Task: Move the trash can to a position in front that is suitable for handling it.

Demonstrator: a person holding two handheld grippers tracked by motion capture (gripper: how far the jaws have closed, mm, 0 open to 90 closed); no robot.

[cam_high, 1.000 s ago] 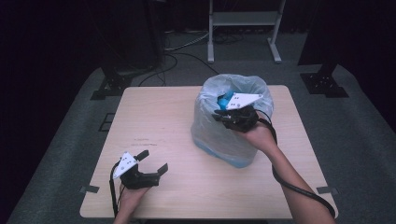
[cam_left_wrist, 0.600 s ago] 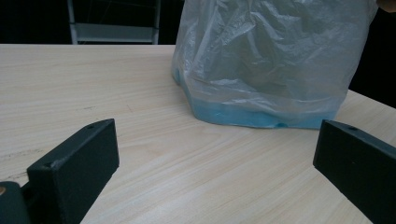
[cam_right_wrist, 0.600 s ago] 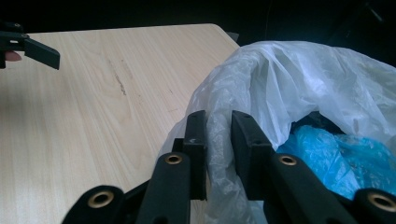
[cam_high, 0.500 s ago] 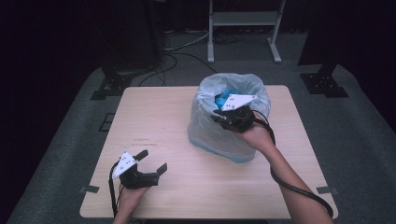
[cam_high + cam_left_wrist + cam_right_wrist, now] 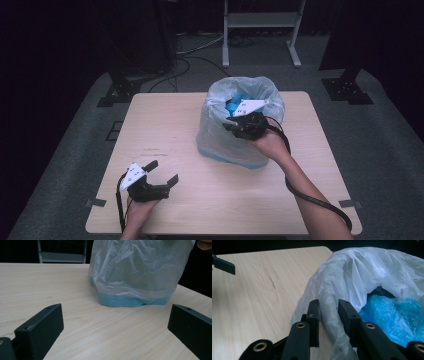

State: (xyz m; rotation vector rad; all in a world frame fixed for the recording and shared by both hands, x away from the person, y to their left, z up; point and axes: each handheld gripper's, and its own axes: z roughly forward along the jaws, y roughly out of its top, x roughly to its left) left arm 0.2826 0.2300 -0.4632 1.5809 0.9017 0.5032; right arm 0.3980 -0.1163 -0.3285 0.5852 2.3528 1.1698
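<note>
On the far right half of the table (image 5: 165, 125) stands a clear plastic bag (image 5: 220, 135) lining a light blue bin (image 5: 125, 301), with crumpled blue plastic (image 5: 392, 315) lying inside it. I have my right gripper (image 5: 235, 125) at the near rim of that bag, at the top of its wall. From the right gripper view I see its two black jaws standing on either side of a gathered fold of the bag's rim, one outside the bag and one inside. They are only narrowly parted and have just been opening a little; the film runs up between them and touches the inner faces, but I cannot tell whether the pads still pinch it or merely flank it.

My left gripper (image 5: 162, 172) sits over the near left part of the table, well apart from the bag. Its jaws are spread wide with nothing between them, and it points toward the bag, low above the wood. In the left gripper view the bag's foot and the blue base of the bin stand on the tabletop ahead.
</note>
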